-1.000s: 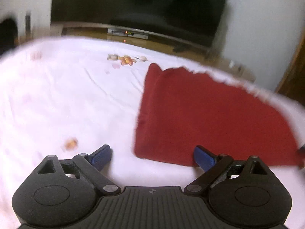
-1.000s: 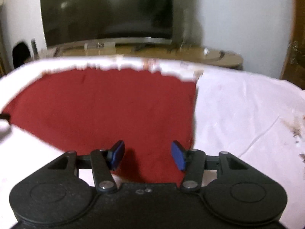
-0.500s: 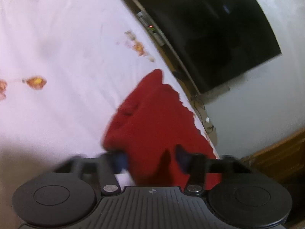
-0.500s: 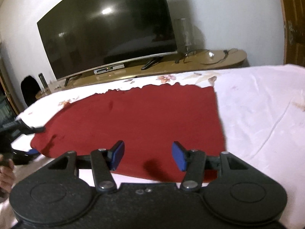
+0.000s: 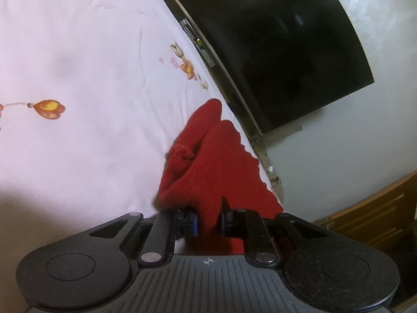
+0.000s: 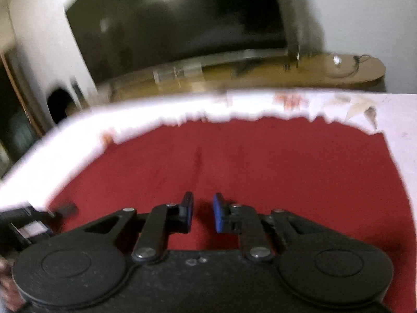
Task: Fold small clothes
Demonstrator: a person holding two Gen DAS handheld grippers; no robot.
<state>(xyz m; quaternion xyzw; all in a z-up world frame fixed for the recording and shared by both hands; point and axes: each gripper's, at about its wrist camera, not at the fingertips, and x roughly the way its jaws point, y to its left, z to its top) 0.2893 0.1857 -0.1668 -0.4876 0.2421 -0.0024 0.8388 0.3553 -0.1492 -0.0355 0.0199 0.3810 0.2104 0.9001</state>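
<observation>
**Helper:** Where is the cloth now?

**Me:** The red cloth (image 5: 221,172) lies flat on the bed sheet (image 5: 91,104), up by the far edge of the bed, the edge next to the TV (image 5: 273,39). Its wavy far side runs along that edge.

**Helper:** What is your left claw doing?

**Me:** My left claw (image 5: 208,224) has just been closing, and it is pinching the near left corner of the cloth. The red stuff is squeezed between the two blue pads. The cloth bunches up into soft bumps there because I am gripping it.

**Helper:** Why grab a corner?

**Me:** I think a corner is the best spot to lift so I can flip that side over and make a fold.

**Helper:** And the right claw?

**Me:** My right claw (image 6: 202,212) sits low over the near side of the cloth (image 6: 260,161), pointing down at it. Its jaws have just been closing too and are narrow, with a small gap left. The picture is blurry, so I cannot tell if cloth is pinched in there.

**Helper:** Why is it there?

**Me:** I guess it wants the near side, so both claws can lift together and keep the fold straight.

**Helper:** Count things for me.

**Me:** One red cloth. Two claws. One TV. One bed sheet, with two orange flowers I can see well in the left view. No other clothes show.
</observation>
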